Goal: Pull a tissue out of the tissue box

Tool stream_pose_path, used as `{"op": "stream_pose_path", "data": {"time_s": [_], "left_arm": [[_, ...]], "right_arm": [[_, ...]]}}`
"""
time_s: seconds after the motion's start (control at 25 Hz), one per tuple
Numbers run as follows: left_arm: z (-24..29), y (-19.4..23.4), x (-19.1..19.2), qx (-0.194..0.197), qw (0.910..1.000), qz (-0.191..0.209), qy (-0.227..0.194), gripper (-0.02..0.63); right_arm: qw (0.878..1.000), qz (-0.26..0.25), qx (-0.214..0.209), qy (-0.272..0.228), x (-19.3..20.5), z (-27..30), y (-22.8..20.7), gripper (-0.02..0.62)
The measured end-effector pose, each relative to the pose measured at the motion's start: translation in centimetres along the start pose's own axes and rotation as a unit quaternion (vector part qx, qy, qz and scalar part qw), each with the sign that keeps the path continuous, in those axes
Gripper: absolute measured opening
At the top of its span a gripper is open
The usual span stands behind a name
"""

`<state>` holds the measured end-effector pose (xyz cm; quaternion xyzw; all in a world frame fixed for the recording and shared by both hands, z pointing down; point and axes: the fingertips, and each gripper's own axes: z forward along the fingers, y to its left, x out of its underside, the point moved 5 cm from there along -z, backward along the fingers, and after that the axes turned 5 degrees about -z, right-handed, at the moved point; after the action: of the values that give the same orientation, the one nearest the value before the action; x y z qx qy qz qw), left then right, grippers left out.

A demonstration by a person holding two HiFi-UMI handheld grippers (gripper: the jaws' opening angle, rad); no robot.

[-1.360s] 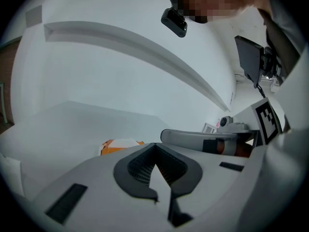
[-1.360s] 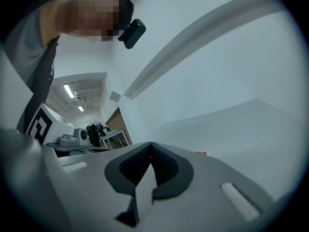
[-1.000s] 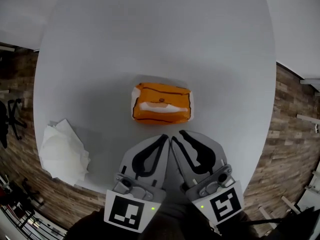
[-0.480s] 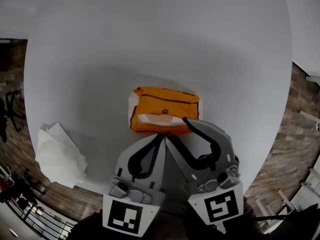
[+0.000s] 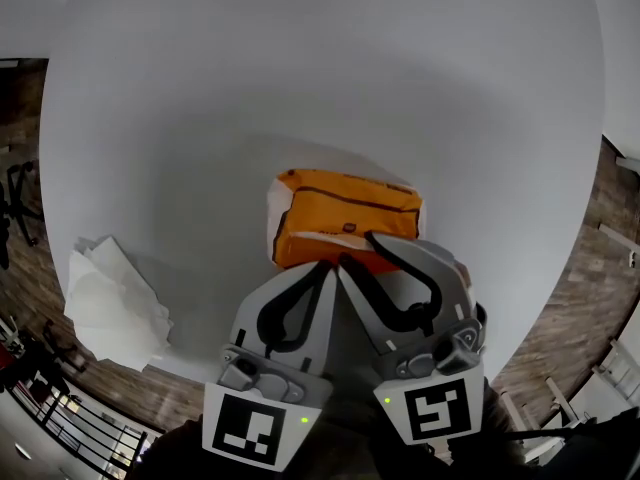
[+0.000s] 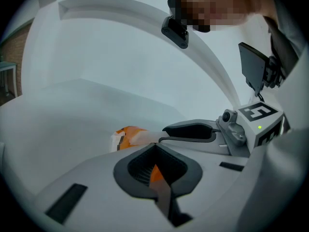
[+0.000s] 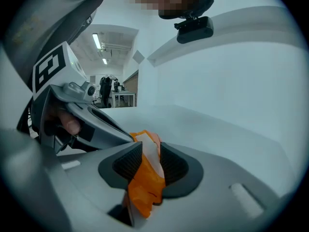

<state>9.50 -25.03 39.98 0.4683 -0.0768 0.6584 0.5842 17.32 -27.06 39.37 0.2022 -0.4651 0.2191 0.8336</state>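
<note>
Both sank toward the orange soft-pack tissue box (image 5: 345, 208); R gripper (image 5: 358, 248) jaws wide, box between, prob. untouched; L gripper (image 5: 327, 268) jaws together.

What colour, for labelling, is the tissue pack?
The soft tissue pack is orange, clearest in head view.

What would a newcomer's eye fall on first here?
The orange tissue pack at the middle of the white table. Next, the left gripper and right gripper at its near edge, the right's jaws apart. Then loose tissues at the table's left edge.
</note>
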Motion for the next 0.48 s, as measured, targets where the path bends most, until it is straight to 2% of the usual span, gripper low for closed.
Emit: {"op": "stream_pose_path", "data": {"time_s": [0.08, 0.16, 0.48], "left_arm": [[0.0, 0.0, 0.0, 0.001, 1.0, -0.002, 0.001, 0.0], [0.1, -0.1, 0.0, 0.003, 1.0, -0.002, 0.002, 0.0], [0.8, -0.3, 0.5, 0.002, 1.0, -0.004, 0.005, 0.0]], "right_arm": [[1.0, -0.01, 0.006, 0.008, 0.1, 0.0, -0.1, 0.088], [1.0, -0.016, 0.012, 0.017, 0.1, 0.0, -0.2, 0.018], [0.999, -0.027, 0.024, -0.017, -2.1, -1.7, 0.2, 0.005]]}}
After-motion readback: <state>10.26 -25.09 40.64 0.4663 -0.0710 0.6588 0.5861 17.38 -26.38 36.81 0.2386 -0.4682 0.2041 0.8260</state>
